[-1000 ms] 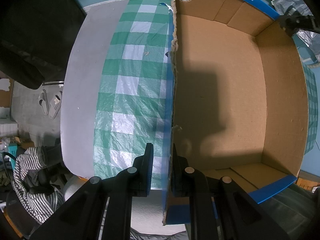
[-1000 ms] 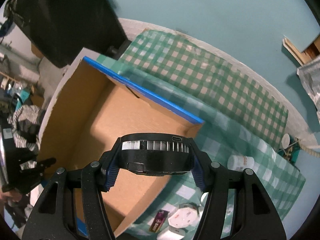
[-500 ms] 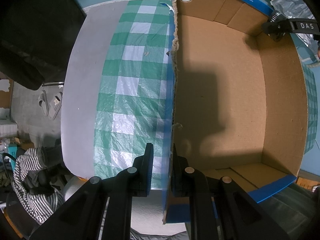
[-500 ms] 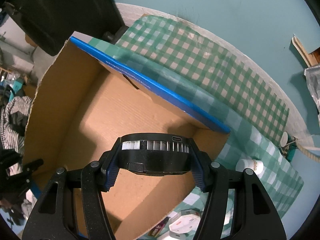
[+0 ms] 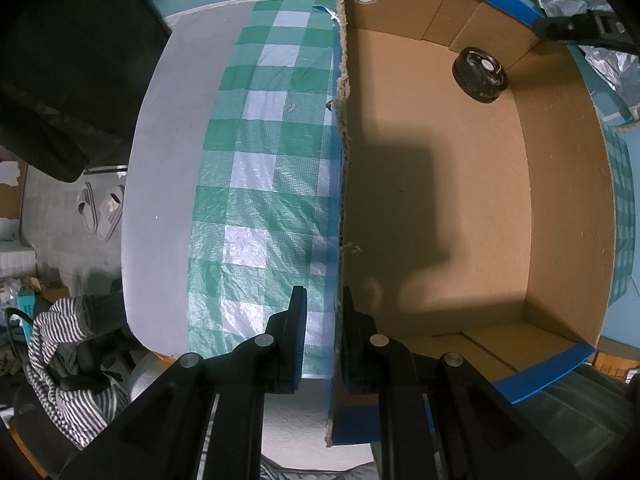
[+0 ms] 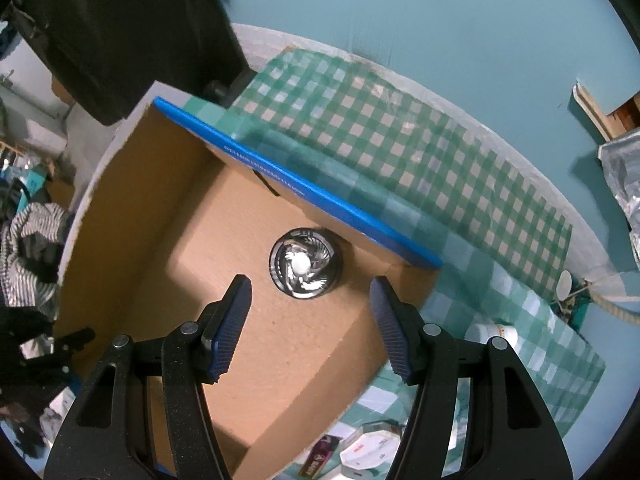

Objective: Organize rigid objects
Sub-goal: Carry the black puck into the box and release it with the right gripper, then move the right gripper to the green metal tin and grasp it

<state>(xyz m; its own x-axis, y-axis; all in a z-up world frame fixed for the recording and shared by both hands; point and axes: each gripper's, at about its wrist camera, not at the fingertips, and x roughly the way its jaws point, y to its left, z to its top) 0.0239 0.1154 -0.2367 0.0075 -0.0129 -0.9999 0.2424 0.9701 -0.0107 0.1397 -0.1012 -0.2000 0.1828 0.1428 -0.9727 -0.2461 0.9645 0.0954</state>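
A brown cardboard box (image 5: 560,200) with blue outer faces stands open on the green checked tablecloth (image 5: 260,184). My left gripper (image 5: 323,308) points down and is shut on the box's left wall, one finger outside and one inside. A round black device (image 5: 480,75) with a shiny swirl face and white centre lies flat on the box floor near a far corner. In the right wrist view this device (image 6: 306,268) lies just beyond my right gripper (image 6: 310,281), which hovers above the box (image 6: 132,208), open and empty.
On the cloth beside the box lie a white bottle (image 6: 494,334), a white hexagonal item (image 6: 370,446) and a small purple packet (image 6: 320,456). A big black object (image 6: 120,32) stands past the table's far edge. Striped clothing (image 5: 60,340) lies off the table's near edge.
The round black device has left my right gripper and now lies on the box floor. The right jaws stand empty above it. The left gripper has kept its hold on the box wall.
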